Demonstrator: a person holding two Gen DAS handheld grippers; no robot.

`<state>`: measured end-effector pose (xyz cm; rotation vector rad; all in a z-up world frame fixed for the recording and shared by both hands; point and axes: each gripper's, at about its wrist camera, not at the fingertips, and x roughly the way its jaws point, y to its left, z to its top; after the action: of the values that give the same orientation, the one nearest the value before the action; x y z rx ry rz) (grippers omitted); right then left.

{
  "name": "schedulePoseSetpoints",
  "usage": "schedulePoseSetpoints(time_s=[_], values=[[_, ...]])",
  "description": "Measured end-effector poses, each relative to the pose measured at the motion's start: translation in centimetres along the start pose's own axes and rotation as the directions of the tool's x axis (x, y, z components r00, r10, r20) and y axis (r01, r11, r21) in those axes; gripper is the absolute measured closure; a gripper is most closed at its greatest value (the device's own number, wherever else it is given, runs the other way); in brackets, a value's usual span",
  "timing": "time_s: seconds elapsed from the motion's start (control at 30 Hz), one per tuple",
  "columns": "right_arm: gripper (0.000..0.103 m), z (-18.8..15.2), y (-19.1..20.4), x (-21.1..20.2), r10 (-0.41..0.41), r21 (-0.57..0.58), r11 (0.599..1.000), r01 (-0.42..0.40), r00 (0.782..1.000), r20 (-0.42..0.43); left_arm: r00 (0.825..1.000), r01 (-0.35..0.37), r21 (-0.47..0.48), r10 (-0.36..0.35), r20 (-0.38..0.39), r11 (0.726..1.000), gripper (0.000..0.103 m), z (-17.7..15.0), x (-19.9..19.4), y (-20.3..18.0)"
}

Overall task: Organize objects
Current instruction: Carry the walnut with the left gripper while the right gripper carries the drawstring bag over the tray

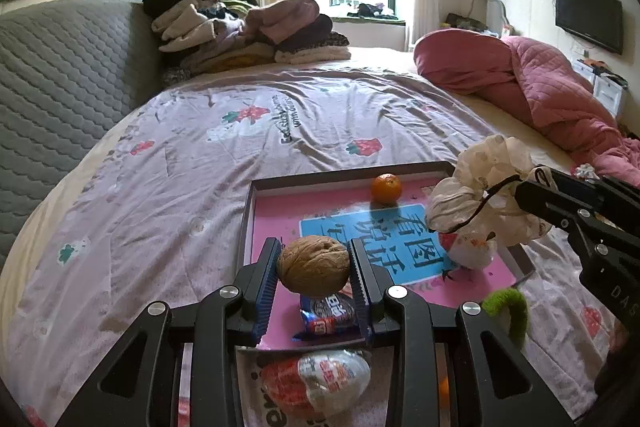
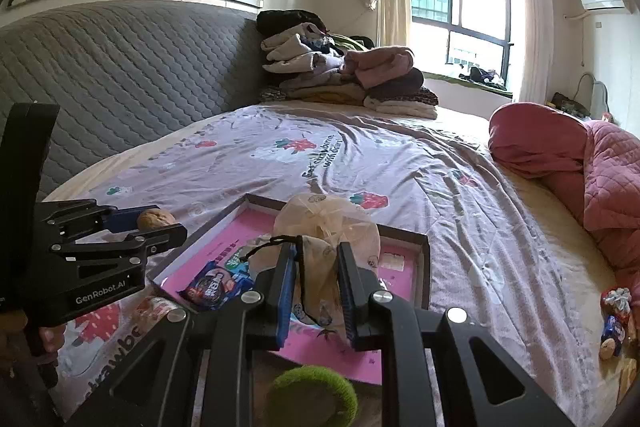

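Note:
My left gripper [image 1: 314, 265] is shut on a brown walnut [image 1: 313, 263], held above the near left part of a shallow pink-lined tray [image 1: 256, 227] on the bed. From the right wrist view the same walnut [image 2: 155, 218] shows between the left gripper's [image 2: 160, 223] fingers. My right gripper [image 2: 318, 281] is shut on a cream drawstring pouch [image 2: 330, 227], lifted over the tray [image 2: 424, 259]; that pouch [image 1: 480, 187] hangs at the right in the left wrist view. In the tray lie an orange [image 1: 386, 188] and a blue snack packet [image 1: 330, 315].
A wrapped egg-shaped sweet [image 1: 320, 383] lies on the sheet before the tray. A green fuzzy ring [image 2: 312, 395] sits near my right gripper. Folded clothes [image 1: 248, 31] are piled at the headboard, a pink quilt [image 1: 540, 87] at the right. Small wrapped items [image 2: 616, 323] lie far right.

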<state>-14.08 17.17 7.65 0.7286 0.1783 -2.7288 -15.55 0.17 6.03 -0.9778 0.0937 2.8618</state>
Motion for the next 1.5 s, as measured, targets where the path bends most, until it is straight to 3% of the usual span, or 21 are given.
schedulePoseSetpoints(time_s=[0.77, 1.5], values=[[0.082, 1.7, -1.0, 3.1, -0.025, -0.007, 1.0, 0.025, 1.0, 0.0, 0.999, -0.016, 0.008, 0.016, -0.037, 1.0, 0.068, 1.6, 4.4, 0.5], [0.082, -1.0, 1.0, 6.0, -0.006, -0.041, 0.999, 0.001, 0.995, -0.103, 0.994, -0.015, 0.001, 0.015, -0.109, 1.0, 0.068, 0.6, 8.0, 0.8]])
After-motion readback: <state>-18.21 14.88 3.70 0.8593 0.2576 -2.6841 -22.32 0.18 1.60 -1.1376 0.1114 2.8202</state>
